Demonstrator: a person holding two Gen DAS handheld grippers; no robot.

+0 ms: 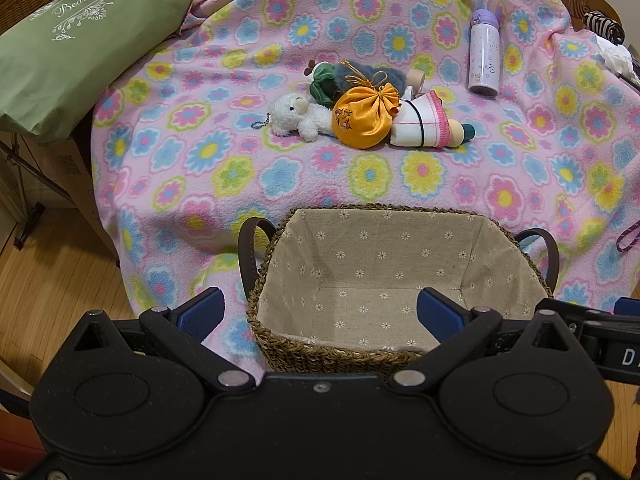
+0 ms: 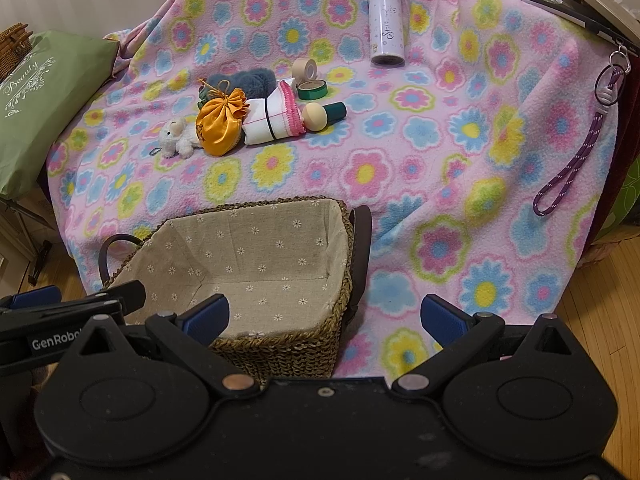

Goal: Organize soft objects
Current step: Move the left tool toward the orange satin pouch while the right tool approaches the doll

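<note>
Blue pads of my left gripper (image 1: 320, 312) stand spread and empty over the lined wicker basket (image 1: 280, 344), which holds nothing yet. At twelve o'clock, well apart on the flowered blanket (image 1: 200, 184), wait the white plush lamb (image 1: 294, 118), orange satin pouch (image 1: 364, 118) and rolled white cloth (image 1: 418, 126).

From the right wrist, my right gripper (image 2: 324, 314) is likewise spread and empty, basket at ten o'clock, pile at eleven. Sorting looks unstarted; every soft item remains to be moved.

The basket (image 1: 400, 344) sits directly ahead of the left claw (image 1: 320, 312); the toy pile (image 1: 360, 116) lies beyond it, apparently touching.
</note>
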